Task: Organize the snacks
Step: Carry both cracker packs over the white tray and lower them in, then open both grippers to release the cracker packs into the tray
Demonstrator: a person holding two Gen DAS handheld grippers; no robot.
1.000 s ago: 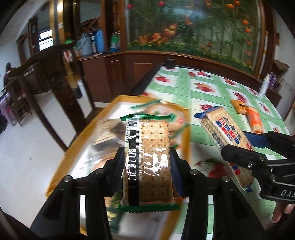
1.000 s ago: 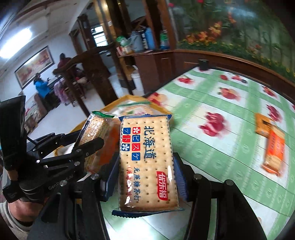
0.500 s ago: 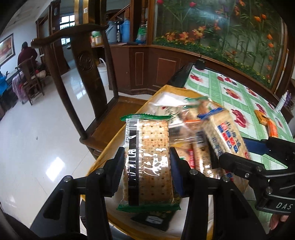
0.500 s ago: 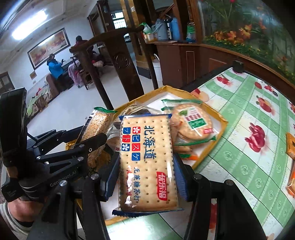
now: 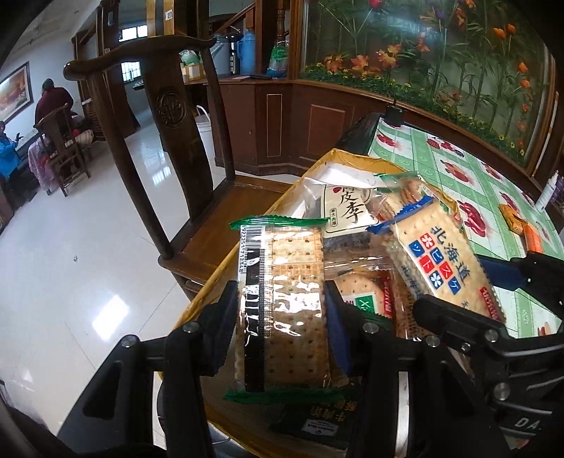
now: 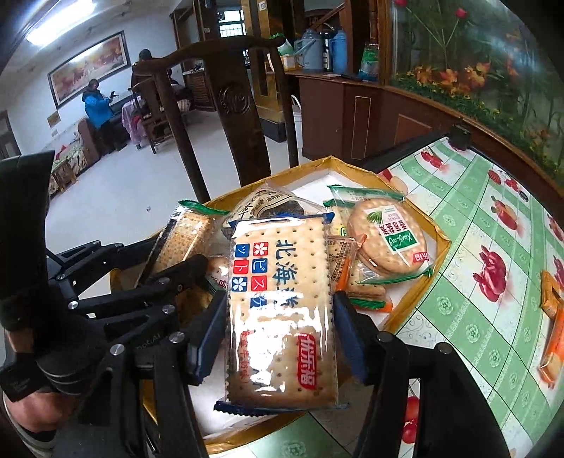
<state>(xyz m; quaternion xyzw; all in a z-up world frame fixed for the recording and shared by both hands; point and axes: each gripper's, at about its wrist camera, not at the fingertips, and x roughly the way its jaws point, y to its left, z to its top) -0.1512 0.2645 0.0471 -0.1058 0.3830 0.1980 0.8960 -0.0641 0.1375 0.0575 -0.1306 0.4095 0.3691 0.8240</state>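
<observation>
Left gripper (image 5: 280, 317) jaws clamp a green-edged cracker pack (image 5: 282, 310) over the tray (image 6: 419, 299). Right gripper (image 6: 280, 338) jaws, just opening, flank the blue-edged cracker pack (image 6: 280, 313). Orange packets (image 6: 553, 334) at 3 o'clock on the bench (image 6: 469, 282) remain.

Green-checked table (image 6: 469, 310) bearing gold-rimmed tray (image 6: 428, 278) and, well apart, orange snack packets (image 6: 553, 338).

Both views are bright and mostly sharp, lit by daylight from windows (image 5: 135, 33) at the back of the room and a ceiling strip light (image 6: 58, 23) that blows out to white. The glossy floor (image 5: 81, 282) mirrors pale patches of that light, and glare streaks the clear wrapper of the green-edged cracker pack (image 5: 282, 303). Fisheye bending curves the chair (image 5: 169, 116) and table edges, with black vignette in the corners
</observation>
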